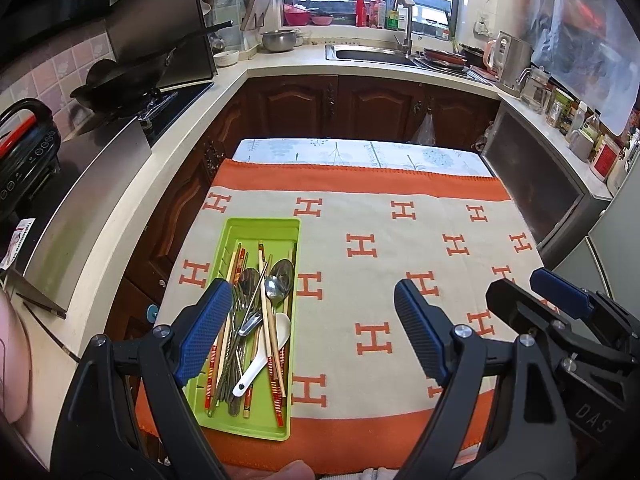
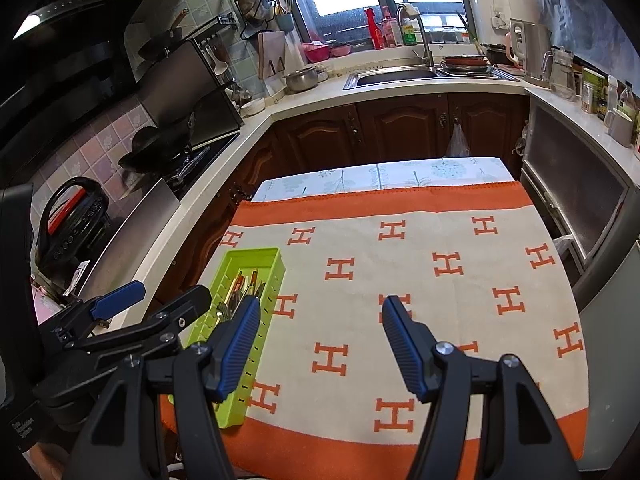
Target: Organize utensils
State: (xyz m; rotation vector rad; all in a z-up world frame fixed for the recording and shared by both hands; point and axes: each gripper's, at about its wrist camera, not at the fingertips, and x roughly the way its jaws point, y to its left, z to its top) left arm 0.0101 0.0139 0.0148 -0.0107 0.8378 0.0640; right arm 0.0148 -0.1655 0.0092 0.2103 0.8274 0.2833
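The green tray (image 1: 256,232) sits at eight o'clock on the orange-and-cream cloth (image 1: 400,248) covering the counter. The left wrist view shows its spoons (image 1: 278,280), chopsticks (image 1: 264,312) and white ladle (image 1: 264,356); the right view mostly shows its slotted side. Left gripper (image 1: 316,332) and right gripper (image 2: 320,340) hover with jaws released, empty.

Your glossy lime-green plastic tray (image 1: 256,227) holds shiny steel spoons (image 1: 280,276), a glazed white ceramic spoon (image 1: 267,354) and lacquered wooden chopsticks (image 1: 267,320), on a matt, woven orange-and-cream cloth (image 1: 400,248).
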